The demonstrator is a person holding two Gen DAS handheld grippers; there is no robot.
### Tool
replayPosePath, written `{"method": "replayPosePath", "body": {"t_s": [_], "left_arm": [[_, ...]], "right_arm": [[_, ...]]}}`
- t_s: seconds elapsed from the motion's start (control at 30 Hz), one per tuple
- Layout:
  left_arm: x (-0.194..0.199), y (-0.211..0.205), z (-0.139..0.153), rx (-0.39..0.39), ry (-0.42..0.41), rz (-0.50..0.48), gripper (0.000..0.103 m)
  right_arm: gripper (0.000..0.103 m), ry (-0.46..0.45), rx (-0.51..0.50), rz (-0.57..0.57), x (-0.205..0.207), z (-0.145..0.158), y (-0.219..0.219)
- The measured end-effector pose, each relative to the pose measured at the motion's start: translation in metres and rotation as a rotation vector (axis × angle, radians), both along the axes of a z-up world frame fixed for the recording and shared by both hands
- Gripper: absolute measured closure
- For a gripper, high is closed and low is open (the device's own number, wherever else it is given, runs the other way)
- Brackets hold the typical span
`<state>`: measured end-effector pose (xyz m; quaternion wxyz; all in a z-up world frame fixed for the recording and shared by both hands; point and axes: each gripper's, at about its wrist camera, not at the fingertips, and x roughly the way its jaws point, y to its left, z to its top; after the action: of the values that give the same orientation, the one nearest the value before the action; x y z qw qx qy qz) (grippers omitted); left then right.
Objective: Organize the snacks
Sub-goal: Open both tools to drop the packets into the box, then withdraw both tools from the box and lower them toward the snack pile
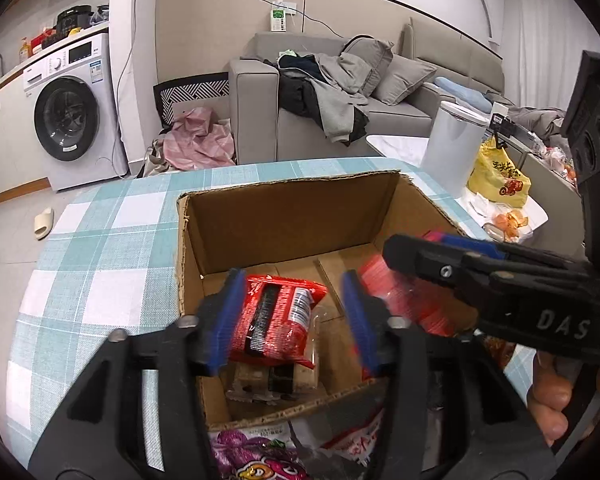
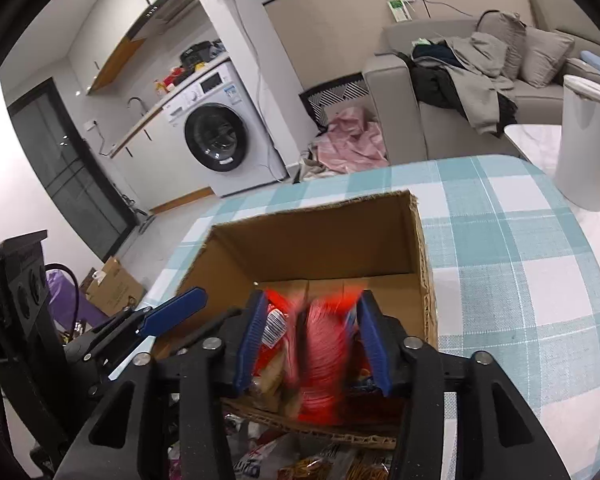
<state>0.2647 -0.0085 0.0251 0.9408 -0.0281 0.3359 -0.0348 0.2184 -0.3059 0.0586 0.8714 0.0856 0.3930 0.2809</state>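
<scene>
An open cardboard box stands on the teal checked tablecloth. My left gripper hangs over its near left part, blue pads apart. A red snack packet lies tilted between them, clear of the right pad, on top of a clear-wrapped snack. My right gripper is over the box's right side. A second red packet shows as a blur between its parted pads, loose. The left gripper also shows in the right wrist view.
More snack packets lie in front of the box, among them a purple one and others. A white bin and a yellow bag stand off the table's far right. A hand holds the right gripper.
</scene>
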Motion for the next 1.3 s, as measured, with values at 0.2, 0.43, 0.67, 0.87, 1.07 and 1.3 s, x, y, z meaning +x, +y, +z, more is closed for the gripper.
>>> {"method": "replayPosePath", "body": {"t_s": [0.2, 0.43, 0.67, 0.87, 1.07, 1.3], "left_arm": [[-0.018, 0.001, 0.009, 0.015, -0.032, 0.020, 0.021], [-0.051, 0.004, 0.019, 0.041, -0.059, 0.021, 0.004], [-0.089, 0.011, 0.033, 0.058, -0.101, 0.038, 0.001], [-0.122, 0.021, 0.040, 0.050, -0.119, 0.043, 0.001], [-0.152, 0.032, 0.039, 0.030, -0.111, 0.051, 0.001], [-0.170, 0.039, 0.028, 0.030, -0.080, 0.059, 0.001]], "right_arm": [[0.024, -0.037, 0.036, -0.004, -0.015, 0.013, -0.017], [0.001, -0.086, 0.042, -0.008, -0.043, 0.027, -0.036], [0.000, -0.107, 0.014, 0.009, -0.066, 0.027, -0.040], [0.000, -0.094, -0.028, 0.015, -0.080, 0.024, -0.040], [0.000, -0.052, -0.041, 0.020, -0.095, 0.014, -0.043], [0.000, -0.042, -0.050, 0.017, -0.114, 0.004, -0.053]]}}
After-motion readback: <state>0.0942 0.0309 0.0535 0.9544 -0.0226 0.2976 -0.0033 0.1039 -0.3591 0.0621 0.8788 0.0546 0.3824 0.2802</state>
